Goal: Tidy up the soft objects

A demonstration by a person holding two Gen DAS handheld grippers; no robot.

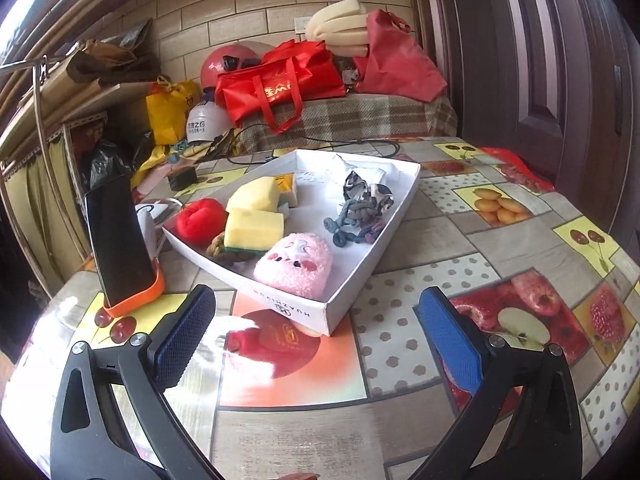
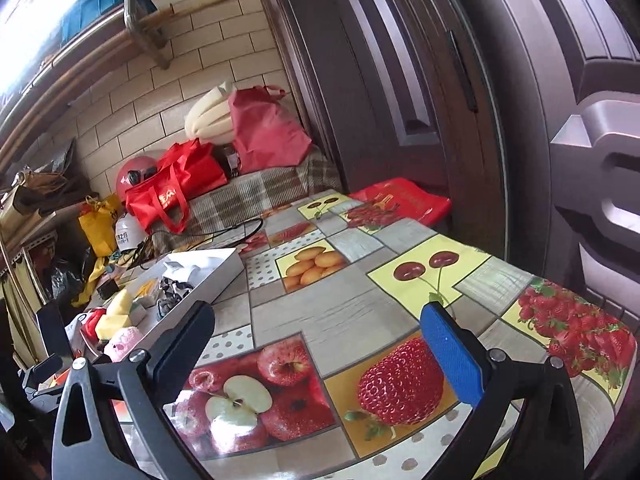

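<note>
A white cardboard box (image 1: 352,280) sits on the fruit-print table and holds soft things: a pink plush toy (image 1: 294,266), two yellow sponges (image 1: 253,229), a red plush (image 1: 200,220), a tan rope knot (image 1: 218,248), a grey knotted rope toy (image 1: 356,224) and patterned cloth (image 1: 356,186). My left gripper (image 1: 316,332) hovers open just in front of the box's near corner, nothing between its blue pads. In the right wrist view the box (image 2: 208,280) lies far left, and my right gripper (image 2: 316,344) stands open over bare tablecloth to its right.
A black phone (image 1: 116,240) leans in an orange stand (image 1: 138,300) left of the box. Behind the table is a plaid-covered bench (image 1: 352,120) with red bags (image 1: 280,80), foam pieces (image 1: 340,28) and helmets. A dark wooden door (image 2: 440,100) stands on the right. A red bag (image 2: 400,200) lies at the table's far edge.
</note>
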